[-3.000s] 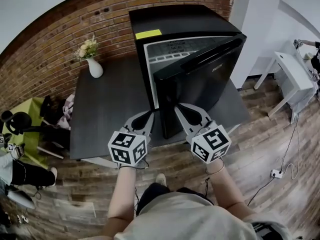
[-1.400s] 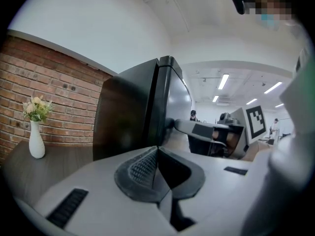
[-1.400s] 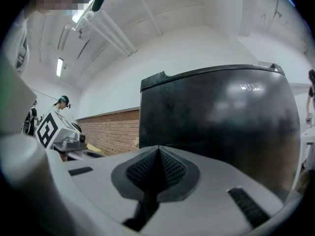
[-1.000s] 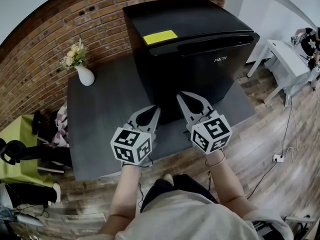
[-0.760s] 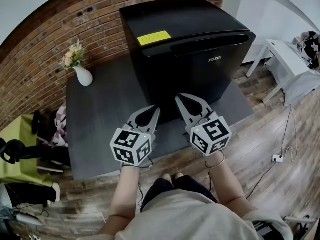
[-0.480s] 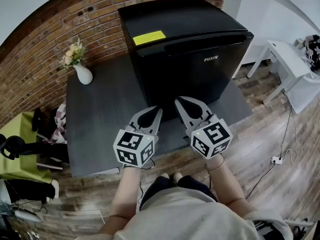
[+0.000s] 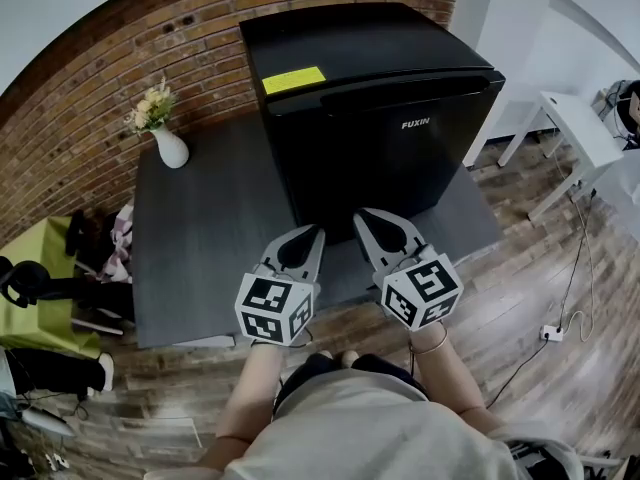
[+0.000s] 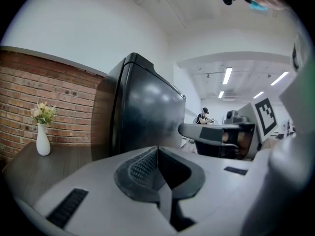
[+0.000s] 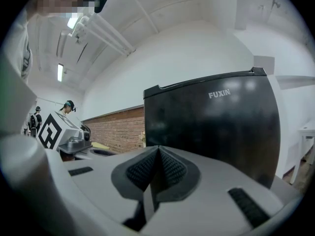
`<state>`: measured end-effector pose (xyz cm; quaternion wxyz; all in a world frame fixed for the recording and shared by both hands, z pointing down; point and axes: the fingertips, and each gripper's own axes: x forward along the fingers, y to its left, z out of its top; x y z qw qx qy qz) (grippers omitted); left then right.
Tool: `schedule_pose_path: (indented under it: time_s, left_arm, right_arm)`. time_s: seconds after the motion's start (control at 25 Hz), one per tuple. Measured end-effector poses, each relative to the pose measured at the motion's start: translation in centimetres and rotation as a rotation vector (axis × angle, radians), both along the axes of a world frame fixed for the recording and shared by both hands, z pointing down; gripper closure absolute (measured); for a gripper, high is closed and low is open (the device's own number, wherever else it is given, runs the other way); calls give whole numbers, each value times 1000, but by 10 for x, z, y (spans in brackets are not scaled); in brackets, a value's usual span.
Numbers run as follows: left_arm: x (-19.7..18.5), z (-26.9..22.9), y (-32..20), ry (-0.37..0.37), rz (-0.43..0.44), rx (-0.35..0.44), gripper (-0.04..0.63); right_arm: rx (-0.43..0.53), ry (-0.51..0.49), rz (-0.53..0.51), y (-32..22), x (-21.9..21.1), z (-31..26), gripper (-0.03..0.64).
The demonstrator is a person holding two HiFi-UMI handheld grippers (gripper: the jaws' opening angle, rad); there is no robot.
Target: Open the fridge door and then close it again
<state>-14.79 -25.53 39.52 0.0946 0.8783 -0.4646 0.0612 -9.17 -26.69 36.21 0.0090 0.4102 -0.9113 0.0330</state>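
While fridge door (image 7: 400, 158) sits flush just ahead, left gripper (image 7: 318, 232) and right gripper (image 7: 361, 215): clenched, empty; task seemingly finished, or unstarted.

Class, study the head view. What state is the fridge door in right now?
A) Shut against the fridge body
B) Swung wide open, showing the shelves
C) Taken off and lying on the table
A: the fridge door sits flush against the black fridge body, and none of the interior shows.
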Motion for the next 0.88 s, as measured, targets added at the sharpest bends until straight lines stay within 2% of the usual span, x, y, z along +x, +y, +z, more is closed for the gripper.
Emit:
schedule_pose_path:
  time_s: [0.48,0.88]
  left_arm:
    - [2,10,-4,-31,-42,-28,589]
    - [13,19,-4,-36,-15,-52,589]
  right_arm:
    - [-56,43,-2,3,11,24,618]
    - [-79,60,-19,1,11,33,618]
